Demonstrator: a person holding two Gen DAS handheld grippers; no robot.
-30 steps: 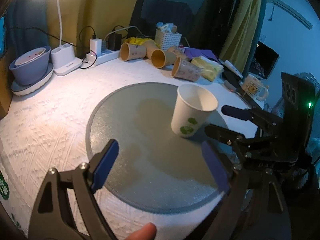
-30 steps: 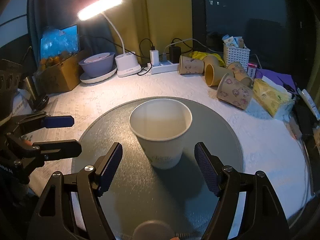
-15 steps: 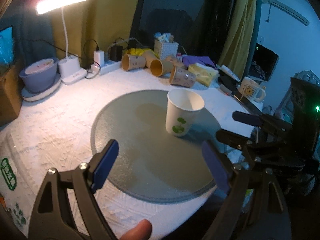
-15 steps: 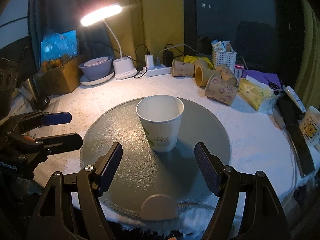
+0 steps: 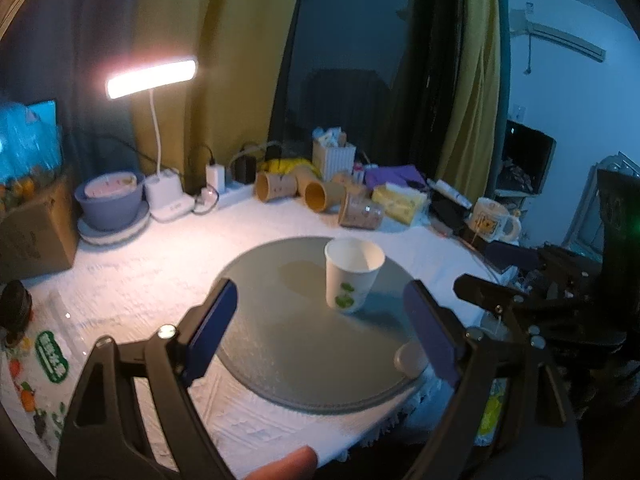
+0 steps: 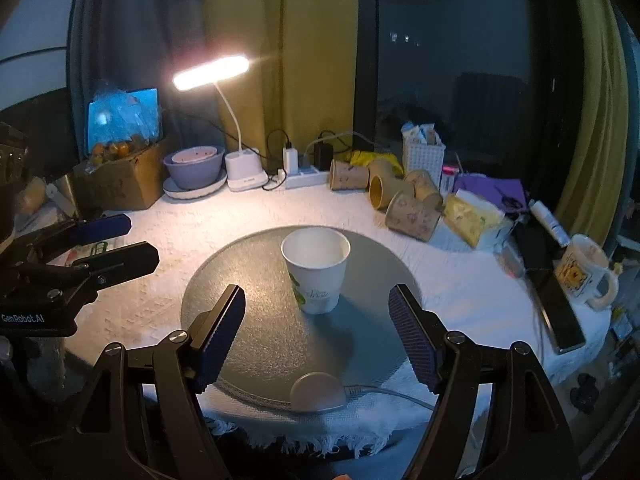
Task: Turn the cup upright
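A white paper cup (image 5: 352, 276) with green print stands upright, mouth up, on a round grey glass mat (image 5: 280, 344); it also shows in the right wrist view (image 6: 317, 272) on the same mat (image 6: 256, 312). My left gripper (image 5: 320, 332) is open and empty, held back from the cup near the table's front edge. My right gripper (image 6: 318, 336) is open and empty, also short of the cup. The right gripper appears at the right of the left wrist view (image 5: 516, 276); the left gripper appears at the left of the right wrist view (image 6: 116, 240).
Several brown paper cups (image 6: 412, 216) lie on their sides at the back. A lit desk lamp (image 6: 212, 72), a bowl (image 6: 194, 164), a power strip (image 6: 304, 178), a white basket (image 6: 422, 156), a tissue pack (image 6: 472, 216) and a mug (image 6: 584, 272) ring the table.
Both grippers have pulled back and up from the cup, which now looks smaller and farther off. The cup stays upright in place.
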